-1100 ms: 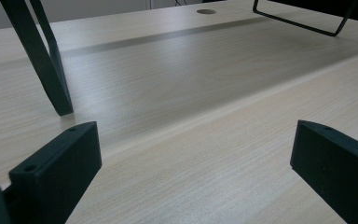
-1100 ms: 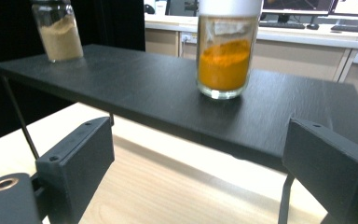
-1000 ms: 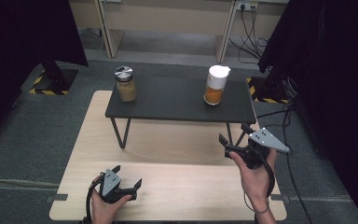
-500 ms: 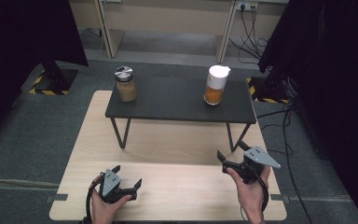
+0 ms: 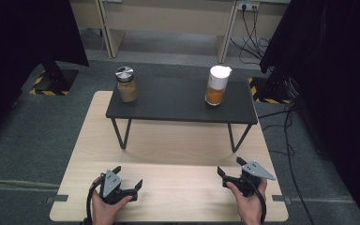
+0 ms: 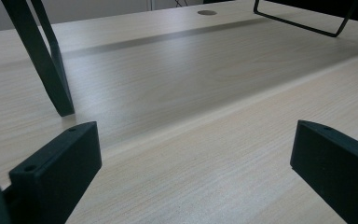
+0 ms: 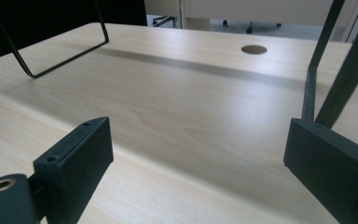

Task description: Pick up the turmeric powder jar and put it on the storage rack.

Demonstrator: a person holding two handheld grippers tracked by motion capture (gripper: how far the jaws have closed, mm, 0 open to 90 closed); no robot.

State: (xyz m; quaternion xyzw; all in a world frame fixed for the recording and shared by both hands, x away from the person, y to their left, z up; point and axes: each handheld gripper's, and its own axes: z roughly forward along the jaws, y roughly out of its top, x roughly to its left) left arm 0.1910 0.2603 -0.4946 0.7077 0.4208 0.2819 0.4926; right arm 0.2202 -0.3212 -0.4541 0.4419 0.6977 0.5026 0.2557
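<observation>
Jars, two of them, stand on the black shelf (image 5: 178, 101), which I take as my landmark: the glass jar with a silver lid (image 5: 126, 84) near its left end, the orange-filled jar with a white lid (image 5: 216, 85) toward its right end, well apart. The shelf rests on thin black legs (image 6: 44, 56) on the pale wooden table (image 5: 168, 145). On my near side of the shelf, my left gripper (image 5: 129, 183) sits low at the table's front edge, its jaws spread wide with bare wood between them. My right gripper (image 5: 232, 169) lies nearer the shelf's right legs, jaws likewise wide apart, holding nothing.
</observation>
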